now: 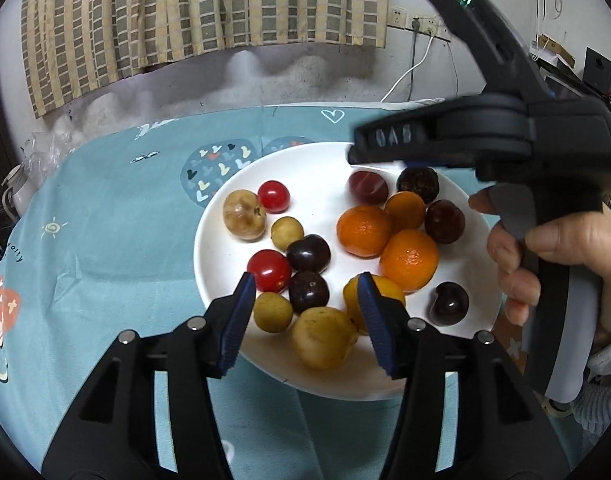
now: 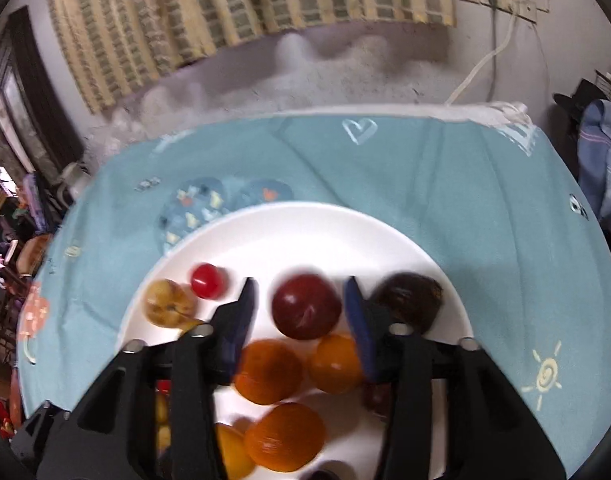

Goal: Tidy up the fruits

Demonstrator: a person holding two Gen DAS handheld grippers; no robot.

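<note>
A white plate (image 1: 313, 168) on the blue cloth holds several fruits: oranges (image 1: 363, 231), red cherry tomatoes (image 1: 273, 196), dark plums (image 1: 308, 253), small yellow fruits (image 1: 287, 233) and a tan fruit (image 1: 244, 214). My left gripper (image 1: 305, 286) is open above the plate's near edge, over a dark plum (image 1: 308, 291) and a yellow fruit (image 1: 324, 337). My right gripper (image 2: 299, 302) is open and hovers over the plate's far side, its fingers either side of a dark red plum (image 2: 306, 306). In the left wrist view it (image 1: 355, 156) is blurred above that plum (image 1: 368, 187).
The plate also shows in the right wrist view (image 2: 297, 232), with a dark wrinkled fruit (image 2: 411, 304) right of the right finger and oranges (image 2: 269, 372) beneath. The blue patterned tablecloth (image 1: 105, 220) spreads left and behind. A curtain (image 1: 185, 12) and wall sockets (image 1: 417, 24) are behind.
</note>
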